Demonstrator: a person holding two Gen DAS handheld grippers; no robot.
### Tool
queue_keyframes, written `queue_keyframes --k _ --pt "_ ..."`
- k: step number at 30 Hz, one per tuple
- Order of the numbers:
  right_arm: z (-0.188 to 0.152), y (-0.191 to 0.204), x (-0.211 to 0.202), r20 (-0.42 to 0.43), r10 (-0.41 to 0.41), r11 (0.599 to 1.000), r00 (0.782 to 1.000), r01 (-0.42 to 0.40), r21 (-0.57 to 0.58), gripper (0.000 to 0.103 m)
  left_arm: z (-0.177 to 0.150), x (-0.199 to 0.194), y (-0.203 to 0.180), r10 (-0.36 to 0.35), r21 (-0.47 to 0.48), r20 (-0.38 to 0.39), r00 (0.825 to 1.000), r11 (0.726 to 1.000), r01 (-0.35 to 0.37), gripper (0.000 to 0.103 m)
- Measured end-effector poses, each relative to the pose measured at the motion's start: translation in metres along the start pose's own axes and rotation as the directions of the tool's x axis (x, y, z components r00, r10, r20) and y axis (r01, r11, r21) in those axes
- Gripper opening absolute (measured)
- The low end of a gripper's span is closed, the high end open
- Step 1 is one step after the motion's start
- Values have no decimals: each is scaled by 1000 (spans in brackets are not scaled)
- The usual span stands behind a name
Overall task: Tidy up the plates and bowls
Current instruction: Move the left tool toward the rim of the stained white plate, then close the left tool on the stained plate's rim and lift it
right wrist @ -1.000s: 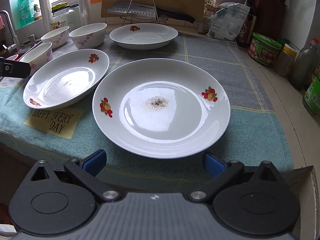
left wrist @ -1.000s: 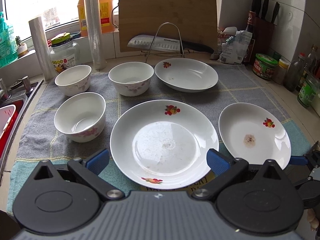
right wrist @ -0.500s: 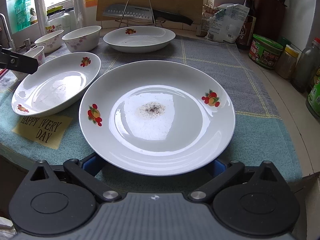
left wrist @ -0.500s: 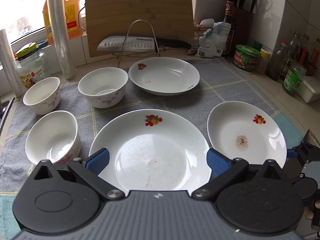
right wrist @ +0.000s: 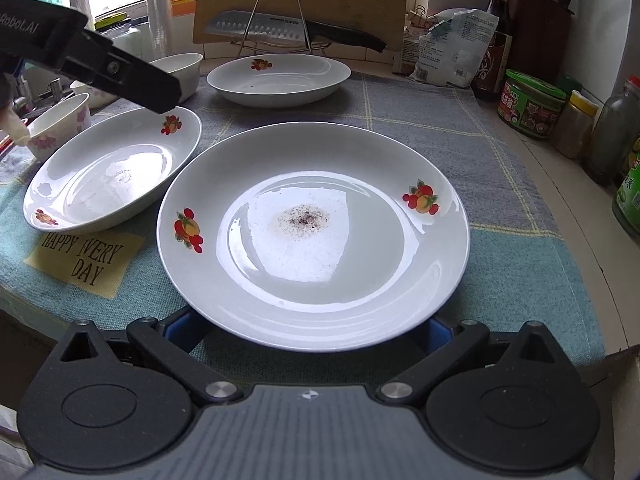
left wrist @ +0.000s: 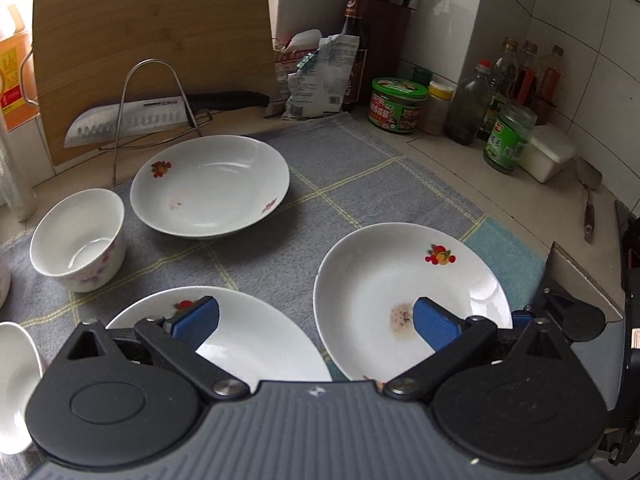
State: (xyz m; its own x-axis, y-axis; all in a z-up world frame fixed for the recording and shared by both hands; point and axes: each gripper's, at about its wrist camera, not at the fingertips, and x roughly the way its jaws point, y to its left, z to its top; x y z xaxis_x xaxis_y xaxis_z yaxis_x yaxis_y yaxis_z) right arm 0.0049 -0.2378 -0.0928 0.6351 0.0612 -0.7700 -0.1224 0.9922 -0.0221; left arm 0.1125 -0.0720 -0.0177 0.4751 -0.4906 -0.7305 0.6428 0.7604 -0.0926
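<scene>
Kitchen counter under a grey and teal towel (right wrist: 500, 264), with a wooden cutting board and a knife on a wire rack at the back, is where all the crockery sits. Starting at the right gripper (right wrist: 316, 330): its blue fingers stand wide apart, one at each side of the near rim of the speckled plate (right wrist: 316, 216), tucked low beneath the overhang and not closed on it. That plate lies flat on the towel at the front right, just beside the deep plate (right wrist: 108, 168) to its left. The left gripper (left wrist: 316, 320) hovers above the gap between those two plates, its pads (left wrist: 196, 322) also spread apart and holding nothing. Farther out sit a third plate (left wrist: 210, 186) near the rack and a floral bowl (left wrist: 78, 240) on the left; more bowls show only at the frame edge. These plates are probably glazed ceramic: stiff, fairly heavy, slick and easy to chip. The sensible hold is at the rim, one finger under the lip and one on top, pinching firmly and lifting level, then lowering gently onto another plate so they do not knock.
</scene>
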Motion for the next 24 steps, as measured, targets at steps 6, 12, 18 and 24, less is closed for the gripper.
queue_keyframes --k 6,12,18,24 --pt "-3 -3 0 24 27 999 999 -26 -37 103 17 16 -19 -12 88 -39 999 996 16 102" --pt "-3 -10 0 26 33 999 999 -32 -38 103 29 41 -25 -104 134 -112 988 984 119 102" --pt "-6 -11 -1 56 43 998 997 -40 -48 103 37 65 -26 -131 155 -187 974 975 161 101" --pt "-10 -10 -3 81 45 998 996 -42 -46 103 41 88 -19 -149 115 -253 956 977 182 88"
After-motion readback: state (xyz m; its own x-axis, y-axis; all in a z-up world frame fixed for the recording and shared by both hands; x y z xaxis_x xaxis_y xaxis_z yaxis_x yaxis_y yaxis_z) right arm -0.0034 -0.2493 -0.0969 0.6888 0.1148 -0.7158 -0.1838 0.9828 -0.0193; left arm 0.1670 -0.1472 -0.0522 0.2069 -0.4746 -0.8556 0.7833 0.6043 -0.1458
